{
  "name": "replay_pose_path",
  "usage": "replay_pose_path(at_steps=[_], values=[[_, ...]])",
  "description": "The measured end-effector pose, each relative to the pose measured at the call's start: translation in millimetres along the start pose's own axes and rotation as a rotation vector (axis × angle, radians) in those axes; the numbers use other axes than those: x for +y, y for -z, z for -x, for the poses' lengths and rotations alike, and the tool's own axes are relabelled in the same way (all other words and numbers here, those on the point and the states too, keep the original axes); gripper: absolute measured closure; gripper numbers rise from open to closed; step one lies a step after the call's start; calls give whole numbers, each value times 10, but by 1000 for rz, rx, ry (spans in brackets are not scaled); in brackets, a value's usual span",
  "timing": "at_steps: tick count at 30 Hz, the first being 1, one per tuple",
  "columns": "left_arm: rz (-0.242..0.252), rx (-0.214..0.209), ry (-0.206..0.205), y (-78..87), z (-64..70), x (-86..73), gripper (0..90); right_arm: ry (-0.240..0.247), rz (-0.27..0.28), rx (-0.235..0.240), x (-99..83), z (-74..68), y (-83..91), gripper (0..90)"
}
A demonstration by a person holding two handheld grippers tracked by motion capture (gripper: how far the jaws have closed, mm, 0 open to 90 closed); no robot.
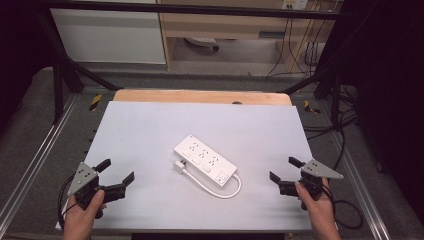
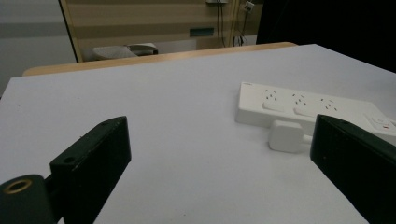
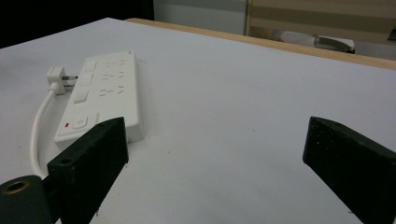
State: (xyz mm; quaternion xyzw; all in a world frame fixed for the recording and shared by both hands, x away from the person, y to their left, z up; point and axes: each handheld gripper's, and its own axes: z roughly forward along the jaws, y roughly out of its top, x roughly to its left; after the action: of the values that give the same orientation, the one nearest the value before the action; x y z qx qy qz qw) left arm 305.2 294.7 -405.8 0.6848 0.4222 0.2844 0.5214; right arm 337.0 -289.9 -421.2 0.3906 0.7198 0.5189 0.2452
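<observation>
A white power strip [image 1: 205, 158] lies at an angle in the middle of the white table top [image 1: 150, 130]. Its white cable [image 1: 226, 192] loops round from its near end, and its white plug [image 1: 179, 166] rests on the table beside its left side. The strip [image 2: 303, 106] and plug [image 2: 286, 136] lie ahead and right in the left gripper view, and the strip [image 3: 102, 88] and plug [image 3: 56, 75] lie ahead and left in the right gripper view. My left gripper [image 1: 119, 170] is open at the near left corner. My right gripper [image 1: 284, 169] is open at the near right. Both hold nothing.
A wooden edge [image 1: 200, 96] shows beyond the table's far side. Black frame bars [image 1: 65, 65] stand at the left and right, metal rails run along both sides, and loose cables [image 1: 345, 125] lie on the floor to the right. A wooden cabinet [image 1: 225, 25] stands behind.
</observation>
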Motion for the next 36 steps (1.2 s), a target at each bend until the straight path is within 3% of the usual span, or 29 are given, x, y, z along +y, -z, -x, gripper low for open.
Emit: replay_pose_path(at_steps=[12,21,36], values=[[-14,-16,-3,-27,20,-12,53,15,-10,17,32,-57,-10,55],[-20,-21,-10,-32,32,-13,52,8,-17,-25,75,-102,-11,32],[-31,-28,-12,-46,39,-21,52,-6,6,-33,200,-176,39,31]])
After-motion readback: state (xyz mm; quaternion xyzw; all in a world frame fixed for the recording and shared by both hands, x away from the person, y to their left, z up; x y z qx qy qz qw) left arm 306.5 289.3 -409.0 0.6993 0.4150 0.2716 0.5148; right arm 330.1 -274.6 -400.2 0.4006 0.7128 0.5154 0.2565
